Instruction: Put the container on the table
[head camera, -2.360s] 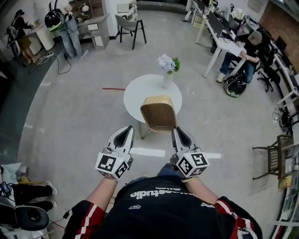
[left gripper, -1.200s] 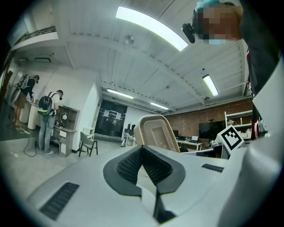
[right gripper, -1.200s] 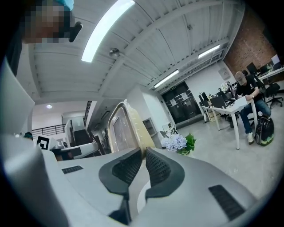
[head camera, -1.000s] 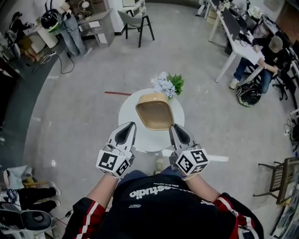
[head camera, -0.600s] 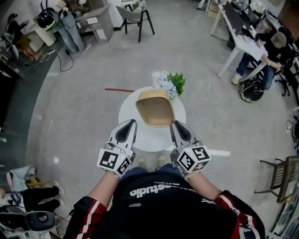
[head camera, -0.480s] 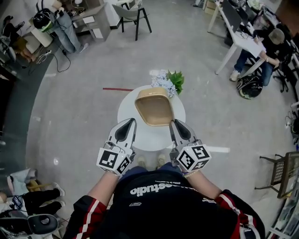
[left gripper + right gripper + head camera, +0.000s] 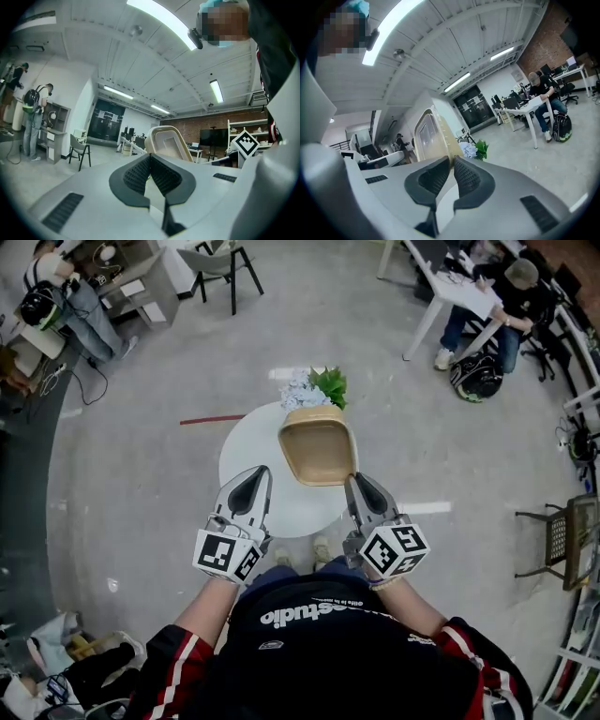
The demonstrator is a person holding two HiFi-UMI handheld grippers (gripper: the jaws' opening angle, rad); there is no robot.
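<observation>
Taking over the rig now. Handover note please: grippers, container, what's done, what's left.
Right gripper: shut on the near edge of the tan container, holding it tilted above the round white table.
Left gripper: shut, empty, beside the container, not touching it.
Done: container is over the table.
Left: lower it onto the bare tabletop, clear of the flowers, then release.

A round white table (image 7: pixel 248 460) stands on the grey floor (image 7: pixel 141 484), with flowers (image 7: pixel 314 390) at its far edge
</observation>
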